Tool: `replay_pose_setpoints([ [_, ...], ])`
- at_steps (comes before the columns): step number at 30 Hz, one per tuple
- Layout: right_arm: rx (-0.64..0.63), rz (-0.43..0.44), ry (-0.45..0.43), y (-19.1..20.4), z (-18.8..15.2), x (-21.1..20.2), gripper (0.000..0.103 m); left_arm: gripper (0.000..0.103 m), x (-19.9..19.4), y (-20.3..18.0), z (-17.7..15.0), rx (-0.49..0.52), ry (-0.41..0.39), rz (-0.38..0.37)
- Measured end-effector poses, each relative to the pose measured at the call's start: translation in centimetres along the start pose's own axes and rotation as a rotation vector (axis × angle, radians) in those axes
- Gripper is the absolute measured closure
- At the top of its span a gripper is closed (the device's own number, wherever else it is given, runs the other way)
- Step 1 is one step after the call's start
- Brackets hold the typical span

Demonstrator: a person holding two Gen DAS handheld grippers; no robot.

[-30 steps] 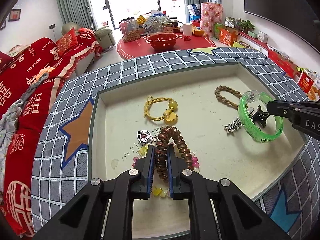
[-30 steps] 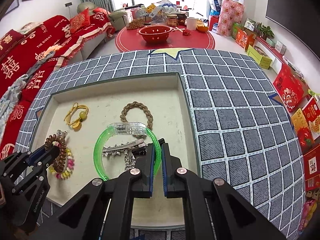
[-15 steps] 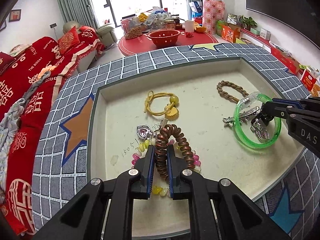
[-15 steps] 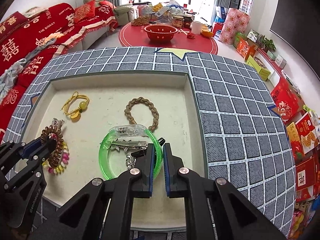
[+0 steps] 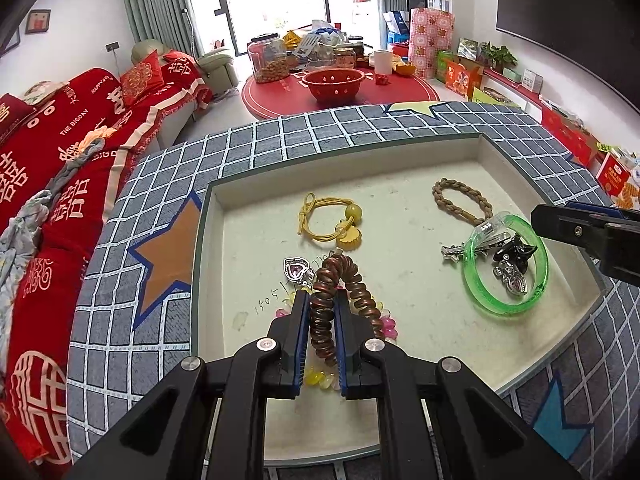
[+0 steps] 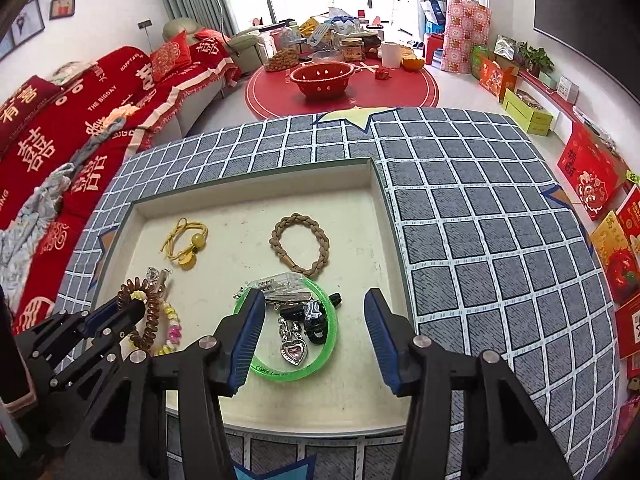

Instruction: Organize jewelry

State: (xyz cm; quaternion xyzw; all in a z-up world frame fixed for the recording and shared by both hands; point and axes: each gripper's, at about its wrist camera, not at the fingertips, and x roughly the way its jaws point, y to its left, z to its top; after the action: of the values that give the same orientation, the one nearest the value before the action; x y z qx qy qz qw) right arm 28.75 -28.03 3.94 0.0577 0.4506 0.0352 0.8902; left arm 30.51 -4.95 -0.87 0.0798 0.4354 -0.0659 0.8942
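A shallow white tray (image 5: pixel 200 240) (image 6: pixel 384 208) sits on a checked cloth. My left gripper (image 5: pixel 322 296) (image 6: pixel 120 312) is shut on a brown spiral hair tie (image 5: pixel 352 276) (image 6: pixel 150 312) above a pastel bead bracelet (image 5: pixel 386 324) (image 6: pixel 172 328). My right gripper (image 6: pixel 314 300) (image 5: pixel 560 220) has its jaws opening. Neither pad presses on the green bangle (image 6: pixel 296 374) (image 5: pixel 500 310), which lies flat in the tray under them. Inside the bangle lie hair clips and a heart pendant (image 6: pixel 295 352). A yellow hair tie (image 5: pixel 340 220) and a braided brown bracelet (image 5: pixel 460 200) lie farther back.
The grey checked cloth (image 6: pixel 480 240) covers the table around the tray, widest to the right. A second heart pendant (image 5: pixel 296 270) lies beside the spiral tie. Beyond are a red round table with a red bowl (image 6: pixel 324 78), a red sofa (image 6: pixel 60 120) on the left and boxes on the right.
The right gripper's jaws have parted and let go of the green bangle, which was lifted and tilted and now lies flat in the tray. The left gripper still holds the spiral tie in place.
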Motion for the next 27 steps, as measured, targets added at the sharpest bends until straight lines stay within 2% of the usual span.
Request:
replay_pose_setpoints([
  [10,0.046,0.026,-0.016,-0.9,-0.8,-1.8,0.048,0.078,0.1,-0.4,0.5,-0.010,-0.016,-0.032],
  [16,0.061,0.042,-0.017,-1.3,-1.4,-2.2,0.048,0.077,-0.9,0.3,1.5,-0.043,-0.063,-0.046],
  [17,0.064,0.044,-0.015,-1.4,-1.4,-2.2,0.048,0.066,-1.0,0.3,1.5,-0.043,-0.067,-0.045],
  [18,0.066,0.047,-0.012,-1.4,-1.5,-2.1,0.048,0.006,-1.1,0.3,1.6,-0.043,-0.070,-0.041],
  [19,0.069,0.048,-0.009,-1.4,-1.6,-2.1,0.047,0.000,-1.2,0.5,1.5,-0.053,-0.076,-0.024],
  [20,0.071,0.047,-0.007,-1.5,-1.7,-2.0,0.047,0.000,-1.6,0.6,1.4,-0.060,-0.113,-0.010],
  [23,0.074,0.048,-0.001,-1.5,-2.0,-1.9,0.047,0.000,-1.3,0.6,1.3,-0.054,-0.107,-0.018],
  [27,0.082,0.054,0.005,-1.6,-2.2,-2.0,0.044,0.000,-1.6,0.7,0.8,-0.050,-0.118,0.014],
])
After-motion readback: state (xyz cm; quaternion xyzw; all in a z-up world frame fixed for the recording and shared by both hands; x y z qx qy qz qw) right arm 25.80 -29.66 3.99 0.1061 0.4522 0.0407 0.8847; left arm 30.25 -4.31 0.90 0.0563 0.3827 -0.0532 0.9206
